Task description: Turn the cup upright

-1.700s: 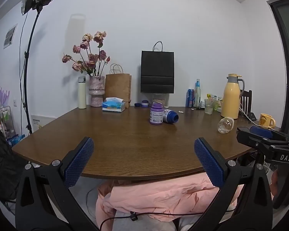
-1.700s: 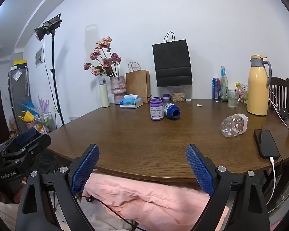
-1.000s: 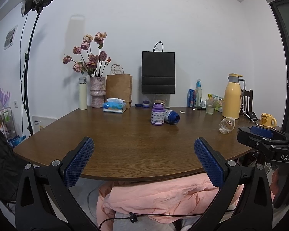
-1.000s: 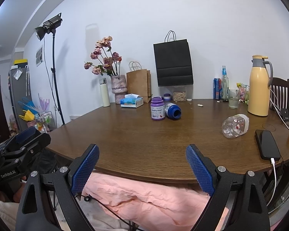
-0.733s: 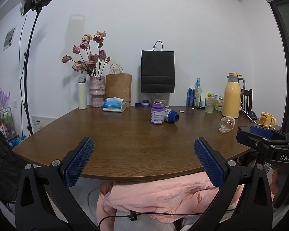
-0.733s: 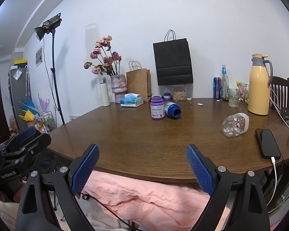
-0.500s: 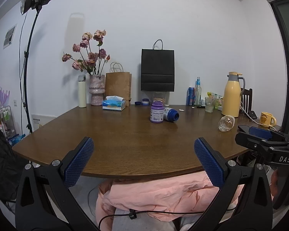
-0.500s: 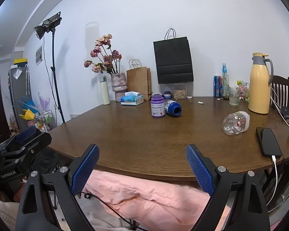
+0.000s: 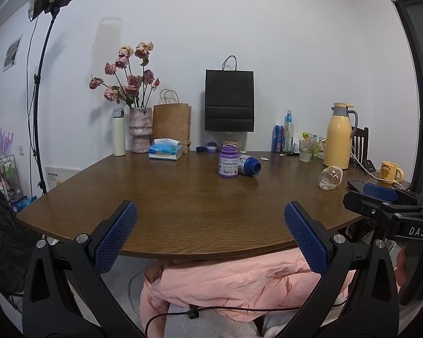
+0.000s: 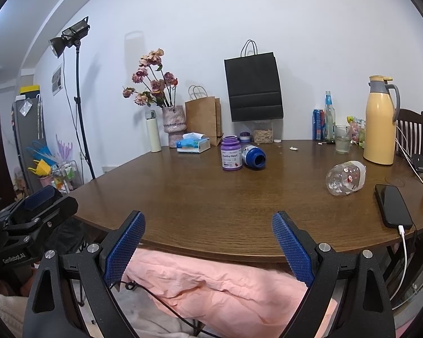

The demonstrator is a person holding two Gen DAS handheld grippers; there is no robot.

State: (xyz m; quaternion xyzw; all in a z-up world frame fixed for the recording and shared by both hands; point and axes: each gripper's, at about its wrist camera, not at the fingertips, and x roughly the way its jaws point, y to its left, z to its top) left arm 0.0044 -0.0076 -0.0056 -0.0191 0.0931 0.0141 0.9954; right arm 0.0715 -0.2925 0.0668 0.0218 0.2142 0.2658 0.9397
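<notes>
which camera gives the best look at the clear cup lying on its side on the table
The right wrist view: the clear cup lies close, side-on, with its printed pattern and full outline plain beside the phone. In the left wrist view the cup is smaller, far right and seen nearly end-on, so its shape is harder to read.

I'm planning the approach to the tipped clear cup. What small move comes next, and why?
Probably ease the right gripper forward and rightward toward the clear cup: it lies on its side on the table, and both grippers hang open at the near edge.
</notes>
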